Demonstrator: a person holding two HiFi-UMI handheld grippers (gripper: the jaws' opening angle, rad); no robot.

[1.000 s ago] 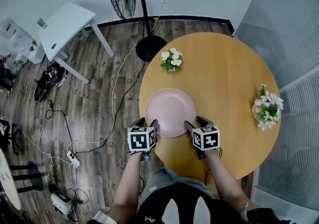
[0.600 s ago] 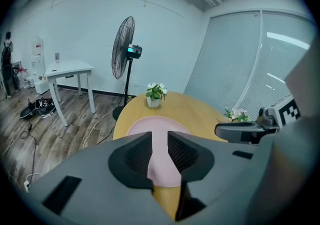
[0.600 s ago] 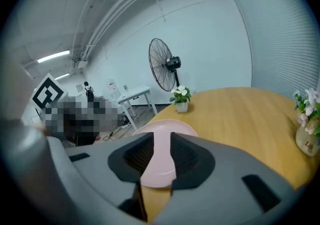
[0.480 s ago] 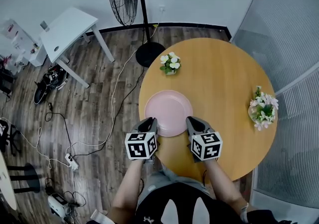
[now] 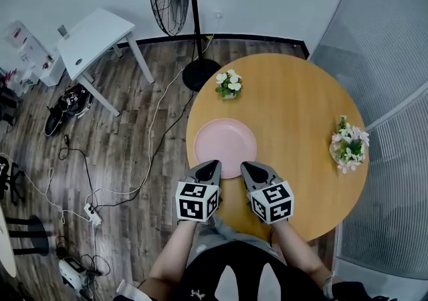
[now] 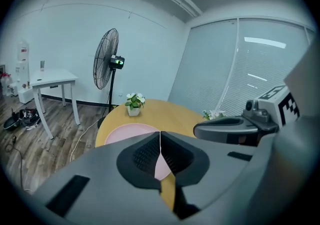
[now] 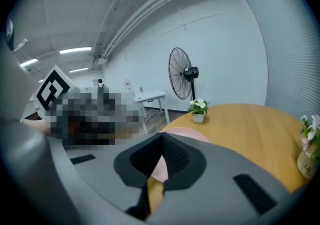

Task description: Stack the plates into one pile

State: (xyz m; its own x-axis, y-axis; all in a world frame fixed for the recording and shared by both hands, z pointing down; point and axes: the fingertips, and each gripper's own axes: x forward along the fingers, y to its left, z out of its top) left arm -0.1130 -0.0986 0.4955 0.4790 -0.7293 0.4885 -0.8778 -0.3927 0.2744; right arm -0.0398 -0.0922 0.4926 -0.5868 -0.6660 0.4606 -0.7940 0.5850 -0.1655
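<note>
Both grippers have drawn back from the plate toward the person and closed. On the left, the left gripper (image 5: 212, 164) has its fingers pressed together on nothing. The pink plate (image 5: 225, 148) lies on the table (image 5: 301, 112), near its left edge. The right gripper (image 5: 246, 167) is likewise closed and empty. I reckon a careless forward nudge could push the plate toward that edge.

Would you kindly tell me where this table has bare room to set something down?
Free: the table between the pink plate and the flower vase on the right, and the far side right of the small flower pot. Crowded: the near edge, with the left hand-held gripper and right hand-held gripper by the plate.
</note>
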